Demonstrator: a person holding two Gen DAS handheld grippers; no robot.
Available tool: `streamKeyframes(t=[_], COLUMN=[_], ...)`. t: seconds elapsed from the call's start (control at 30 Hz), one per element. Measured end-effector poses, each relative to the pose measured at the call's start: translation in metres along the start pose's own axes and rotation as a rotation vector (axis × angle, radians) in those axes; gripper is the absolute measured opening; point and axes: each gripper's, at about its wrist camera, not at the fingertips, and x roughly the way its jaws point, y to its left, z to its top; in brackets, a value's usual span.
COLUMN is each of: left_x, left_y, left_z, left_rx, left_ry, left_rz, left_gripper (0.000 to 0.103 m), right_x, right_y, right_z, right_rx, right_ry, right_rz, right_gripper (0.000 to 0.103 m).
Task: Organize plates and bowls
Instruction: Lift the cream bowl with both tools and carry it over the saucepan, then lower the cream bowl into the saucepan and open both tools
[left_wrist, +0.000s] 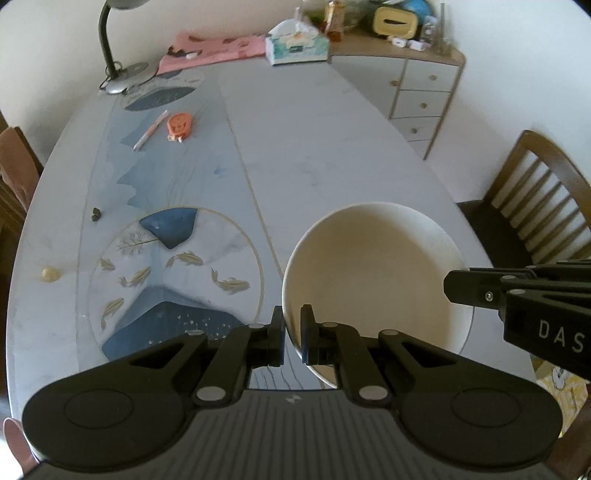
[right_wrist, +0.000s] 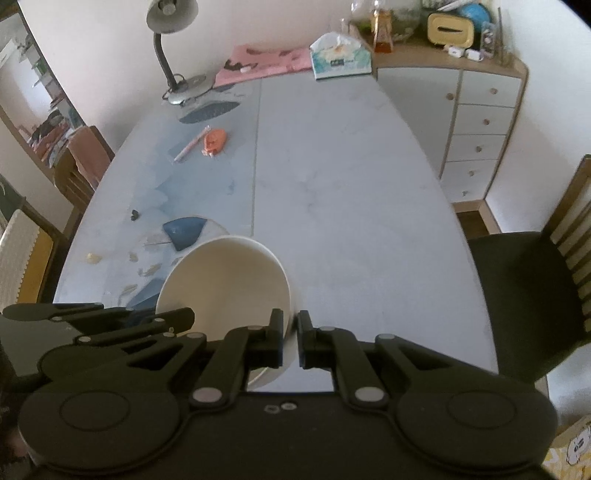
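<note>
The left tool (left_wrist: 292, 332) has its two fingers pinched on the near-left rim of a cream bowl (left_wrist: 373, 280), one finger outside the wall and one inside. The right tool (right_wrist: 290, 338) grips the same bowl (right_wrist: 229, 280) at its right rim in the same way, jaws nearly closed on the thin wall. In the left wrist view the right tool (left_wrist: 448, 286) reaches in from the right to the bowl's far rim, and its black body bears white letters reading "DAS", cut off by the frame edge. The bowl is tilted between the two tools, above the table (left_wrist: 314, 147); whether it touches the table is unclear. Ahead of the tools and to the left lie an orange tape measure (left_wrist: 179, 125) and a pen (left_wrist: 150, 130) just beside it. Further ahead stand a desk lamp (left_wrist: 114, 48) and a tissue box (left_wrist: 297, 46) whose printing is too blurred to read. Right of the tools is a wooden chair (left_wrist: 535, 192).
</note>
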Motion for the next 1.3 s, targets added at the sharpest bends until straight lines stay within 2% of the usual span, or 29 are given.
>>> streamKeyframes(t=[0.33,0.6,0.97,1.3], left_x=[-0.049,-0.067,-0.072,-0.059], left_y=[-0.012,-0.028,-0.054,-0.066], left_z=[-0.039,-0.072,-0.114,-0.147], left_rx=[0.083,0.160,0.246,0.326], left_ry=[-0.021,-0.015,0.010,0.002], left_rz=[-0.051,-0.087,-0.135,-0.111], left_gripper=[0.007,0.007,0.007,0.007], right_x=[-0.050,-0.075,-0.090,-0.076], right_y=[0.010,0.008,-0.007,-0.016], right_z=[-0.049,-0.093,-0.146,-0.182], right_rx=[0.058,0.125,0.233,0.288], right_ry=[-0.051,-0.065,-0.055,-0.012], right_rz=[-0.043,-0.069,-0.088,-0.087], right_gripper=[0.008,0.008,0.008,0.008])
